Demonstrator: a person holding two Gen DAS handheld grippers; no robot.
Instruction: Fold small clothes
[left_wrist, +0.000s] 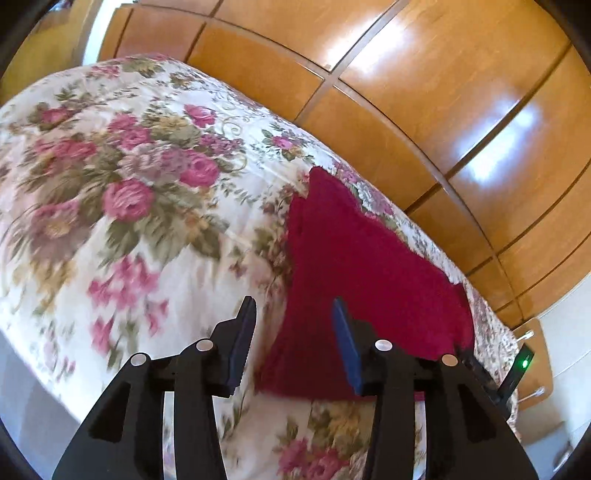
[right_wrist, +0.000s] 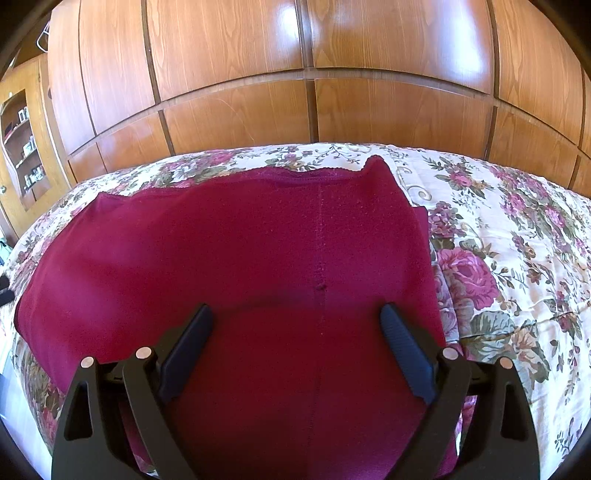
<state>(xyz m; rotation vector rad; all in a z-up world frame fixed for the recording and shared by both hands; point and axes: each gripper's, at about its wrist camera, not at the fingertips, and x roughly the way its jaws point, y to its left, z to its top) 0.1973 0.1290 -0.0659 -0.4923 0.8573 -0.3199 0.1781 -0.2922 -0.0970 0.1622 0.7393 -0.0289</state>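
Observation:
A dark red garment (right_wrist: 258, 251) lies spread flat on a floral bedspread (right_wrist: 509, 236); a seam runs down its middle. My right gripper (right_wrist: 297, 314) is open and empty, held just above the near part of the garment, fingers either side of the seam. In the left wrist view the same garment (left_wrist: 362, 266) lies to the right of centre. My left gripper (left_wrist: 293, 306) is open and empty above the garment's left edge, with one finger over the bedspread (left_wrist: 129, 206) and the other over the red cloth.
A glossy wooden wardrobe wall (right_wrist: 295, 74) stands right behind the bed. A shelf unit with small items (right_wrist: 22, 140) is at the far left. Part of the other gripper, a black device with a green light (left_wrist: 522, 365), shows beside the garment at the right.

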